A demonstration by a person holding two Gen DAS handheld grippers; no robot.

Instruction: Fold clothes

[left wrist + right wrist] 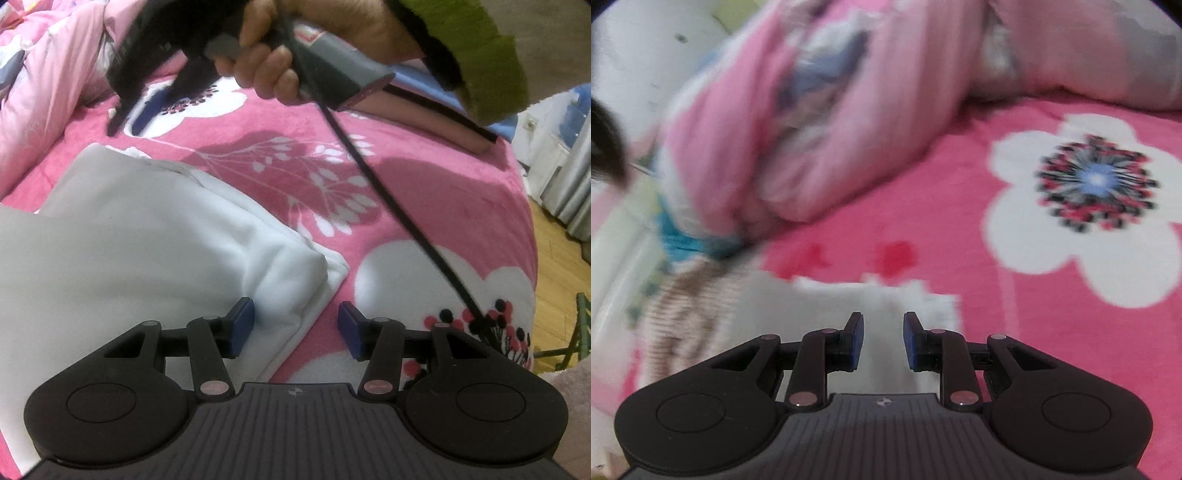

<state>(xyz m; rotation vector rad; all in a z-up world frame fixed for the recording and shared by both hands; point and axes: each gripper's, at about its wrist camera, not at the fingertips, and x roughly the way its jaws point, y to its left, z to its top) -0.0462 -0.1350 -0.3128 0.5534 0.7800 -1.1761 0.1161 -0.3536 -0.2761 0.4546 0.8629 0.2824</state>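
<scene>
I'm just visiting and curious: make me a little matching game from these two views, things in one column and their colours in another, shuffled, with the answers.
Things:
1. folded fabric garment
2. fleece bed blanket with big flowers
3. sleeve cuff on the person's wrist
4. rubber pads on the left gripper

Colours:
A. olive green
B. blue
C. white
D. hot pink

Pairs: 1-C, 2-D, 3-A, 4-B

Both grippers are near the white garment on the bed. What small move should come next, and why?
Probably close the left gripper on the folded corner of the white garment: its jaws stand open around that corner, not pressing it. The right gripper is open too.
</scene>
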